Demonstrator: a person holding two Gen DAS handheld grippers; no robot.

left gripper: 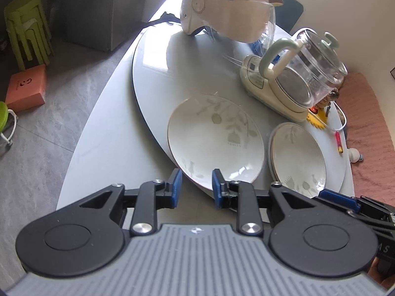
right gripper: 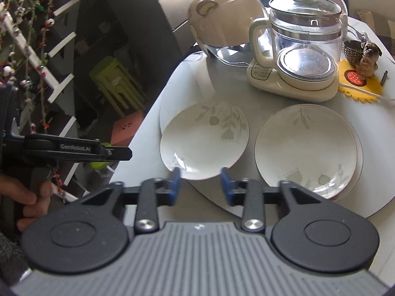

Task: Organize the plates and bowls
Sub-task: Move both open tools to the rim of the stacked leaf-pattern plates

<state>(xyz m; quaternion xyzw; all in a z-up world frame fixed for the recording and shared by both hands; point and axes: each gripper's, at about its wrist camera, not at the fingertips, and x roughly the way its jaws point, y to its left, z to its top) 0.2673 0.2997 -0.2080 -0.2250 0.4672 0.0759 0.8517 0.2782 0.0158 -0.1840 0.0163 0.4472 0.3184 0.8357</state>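
On the round table (right gripper: 259, 103), just in front of the glass kettle (right gripper: 305, 39), two white plates with a faint leaf pattern lie side by side. Seen facing the kettle, the left plate (right gripper: 203, 140) lies flat on the grey turntable (left gripper: 158, 79). The right plate (right gripper: 306, 148) tops a small stack, with at least one more rim showing beneath it. A cream helmet (right gripper: 222, 17) sits behind the kettle, to its left. The left gripper (left gripper: 196, 188) hangs above the near rim of the left plate, its blue jaws parted and empty. The right gripper (right gripper: 200, 185) hovers before the same plate's near edge, jaws apart, grasping nothing. A hand (right gripper: 29, 199) clutches the left gripper's handle.
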